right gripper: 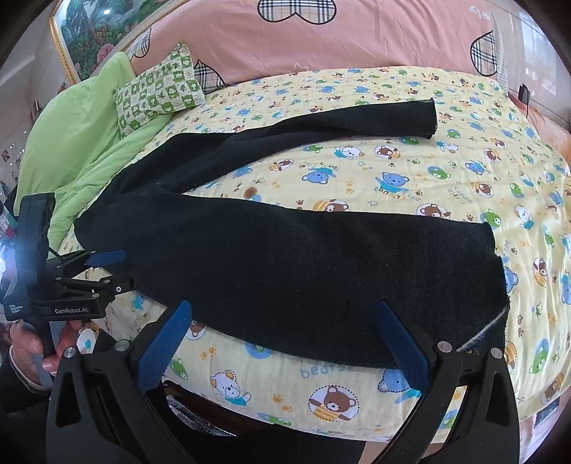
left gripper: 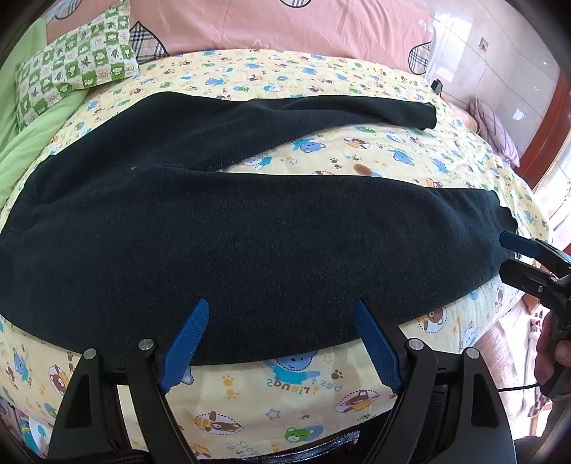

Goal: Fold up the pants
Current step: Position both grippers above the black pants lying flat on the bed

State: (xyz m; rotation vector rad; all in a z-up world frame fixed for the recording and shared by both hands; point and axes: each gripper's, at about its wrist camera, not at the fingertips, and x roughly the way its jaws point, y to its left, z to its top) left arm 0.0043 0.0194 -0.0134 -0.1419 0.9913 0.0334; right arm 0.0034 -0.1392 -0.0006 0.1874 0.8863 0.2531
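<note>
Dark pants [left gripper: 232,228] lie spread flat on the bed, waist at the left, two legs reaching right in a V; they also show in the right wrist view [right gripper: 303,264]. The near leg runs along the bed's front edge; the far leg [left gripper: 357,107] angles away. My left gripper [left gripper: 282,310] is open, its blue fingers over the near leg's front edge near the waist end. My right gripper [right gripper: 285,314] is open over the near leg close to its hem [right gripper: 499,271]. Each gripper shows at the edge of the other's view, my right one [left gripper: 514,257] and my left one [right gripper: 114,271].
The bed has a yellow cartoon-bear sheet [left gripper: 321,385]. A green checked pillow [left gripper: 71,67] and a green blanket [right gripper: 78,142] lie at the back left. A pink quilt [left gripper: 285,25] stands behind. The bed's front edge is right under both grippers.
</note>
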